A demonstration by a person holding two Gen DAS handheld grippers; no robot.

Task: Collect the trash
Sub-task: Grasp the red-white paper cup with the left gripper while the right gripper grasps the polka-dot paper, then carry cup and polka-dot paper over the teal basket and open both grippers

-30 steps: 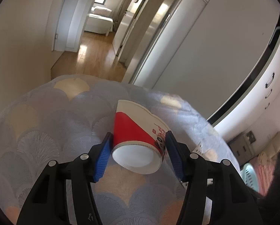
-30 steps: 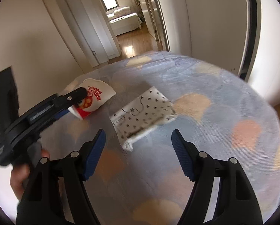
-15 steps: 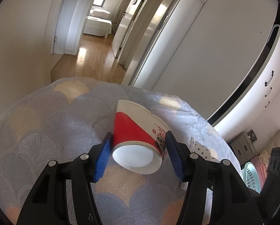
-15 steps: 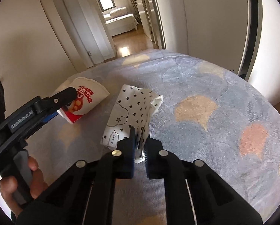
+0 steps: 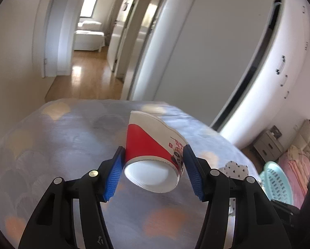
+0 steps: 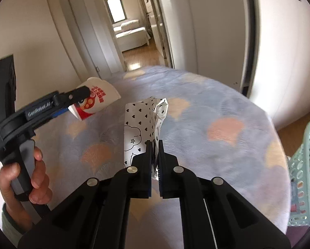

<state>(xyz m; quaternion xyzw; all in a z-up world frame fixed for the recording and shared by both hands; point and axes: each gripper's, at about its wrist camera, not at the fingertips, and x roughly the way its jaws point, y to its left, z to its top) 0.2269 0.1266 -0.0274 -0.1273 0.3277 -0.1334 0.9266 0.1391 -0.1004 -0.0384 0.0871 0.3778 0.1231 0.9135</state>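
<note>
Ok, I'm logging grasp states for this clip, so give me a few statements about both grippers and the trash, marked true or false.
1. The left gripper holds a red and white cup by its base end. True.
2. The right gripper is wide open above the bag. False: its jaws are shut on the heart-print bag.
3. The cup stands upright on the bed. False: it lies tilted between the jaws, its base facing the left camera.
4. A pale green basket sits beyond the bed's right edge. True.
5. The bag is inside the basket. False: it is over the bed, in the gripper.
</note>
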